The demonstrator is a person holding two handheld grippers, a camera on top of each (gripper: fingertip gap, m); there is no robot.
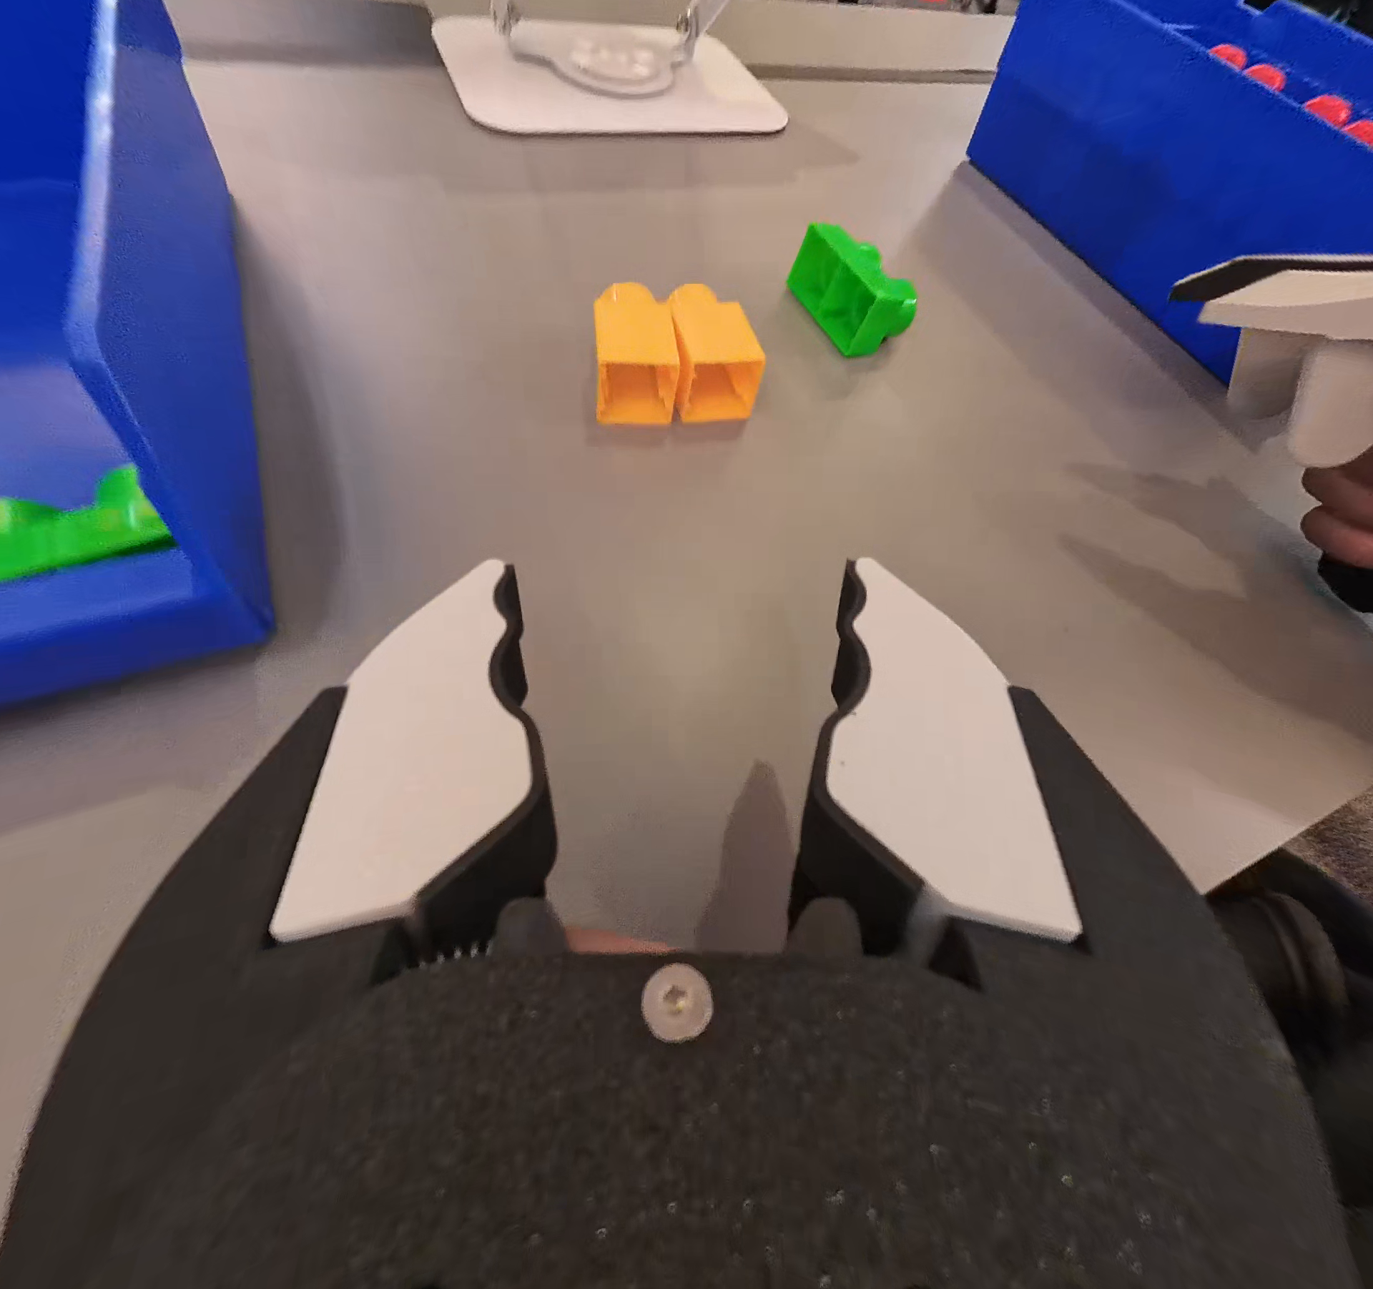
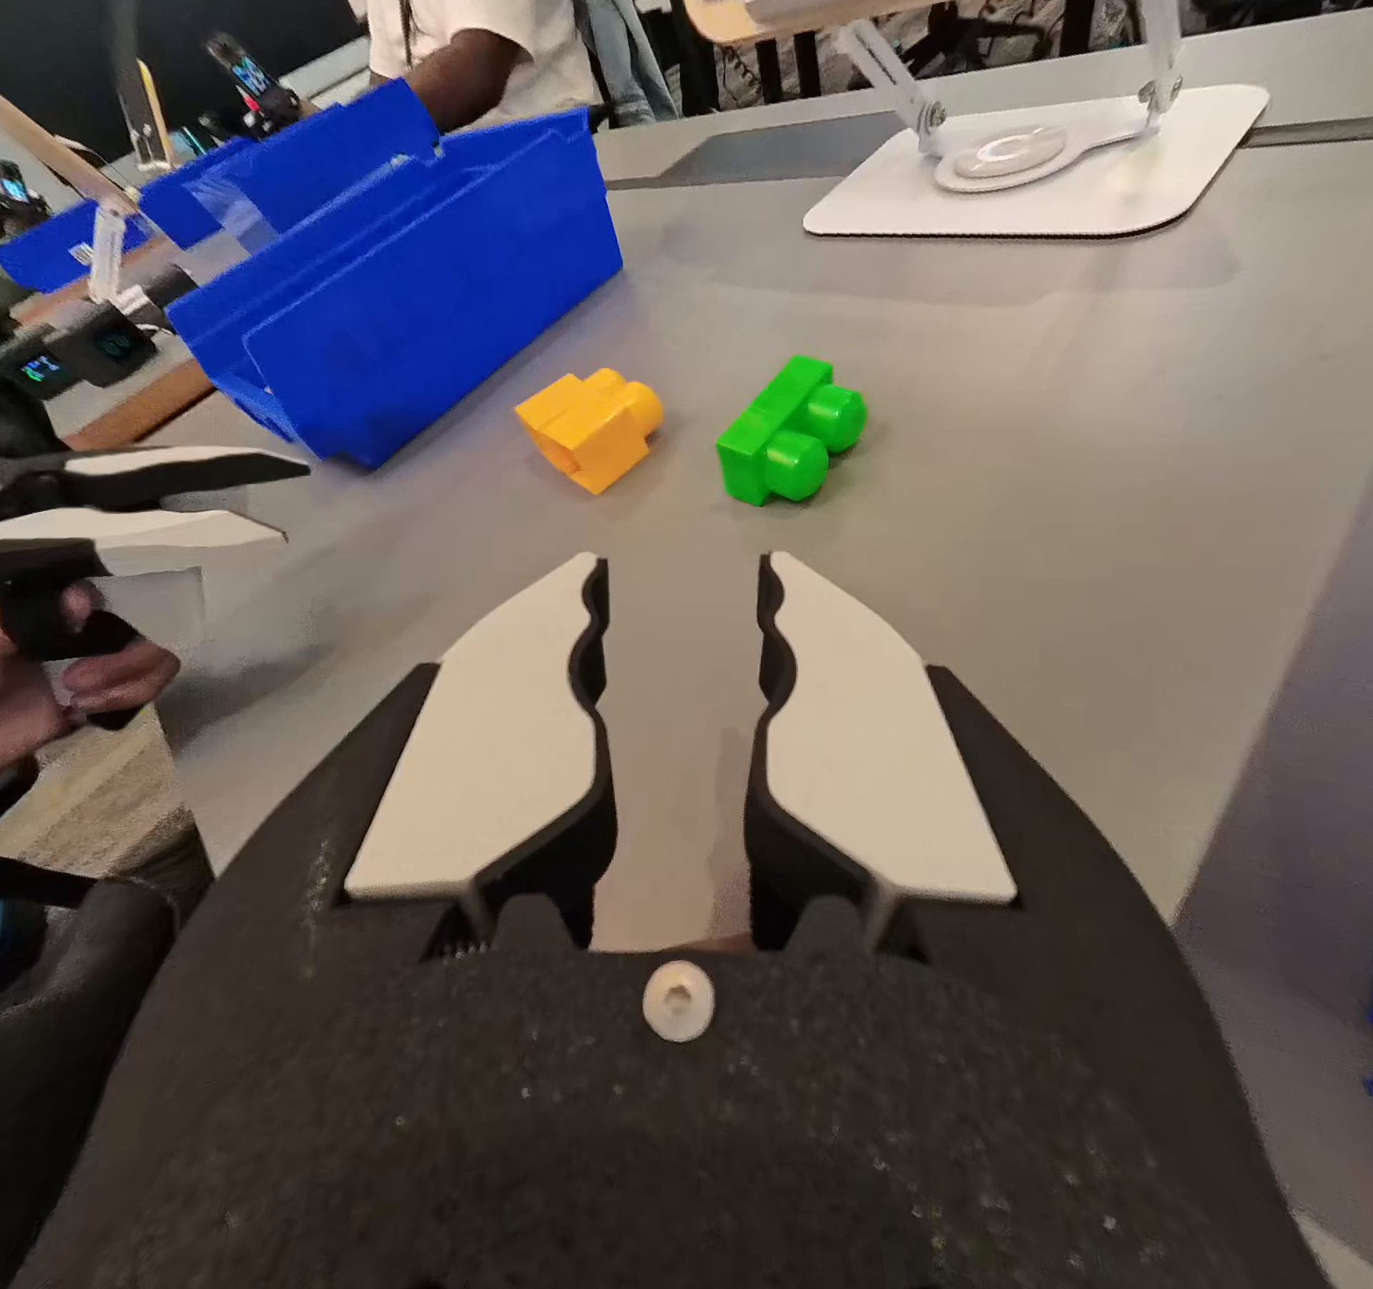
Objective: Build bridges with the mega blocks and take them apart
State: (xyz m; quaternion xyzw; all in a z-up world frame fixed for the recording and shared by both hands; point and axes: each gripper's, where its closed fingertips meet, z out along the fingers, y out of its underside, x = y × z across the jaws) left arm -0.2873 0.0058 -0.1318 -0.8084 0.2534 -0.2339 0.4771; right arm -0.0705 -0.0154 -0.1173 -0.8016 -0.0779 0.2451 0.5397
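two blocks, yellow block [image 1: 677, 354] and green block [image 1: 851, 289], lie beyond both grippers' spread, empty fingers [image 1: 438, 718].

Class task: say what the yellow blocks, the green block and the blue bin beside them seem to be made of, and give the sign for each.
Yellow blocks: likely moulded plastic, hollow undersides, soft sheen.
Green block: glossy plastic; its studs carry highlights.
Blue bin: seemingly rigid plastic, with thin, even walls and uniform colour.

The left blue bin [image 1: 148, 332] and the green blocks [image 1: 74, 529] inside it run off-frame.
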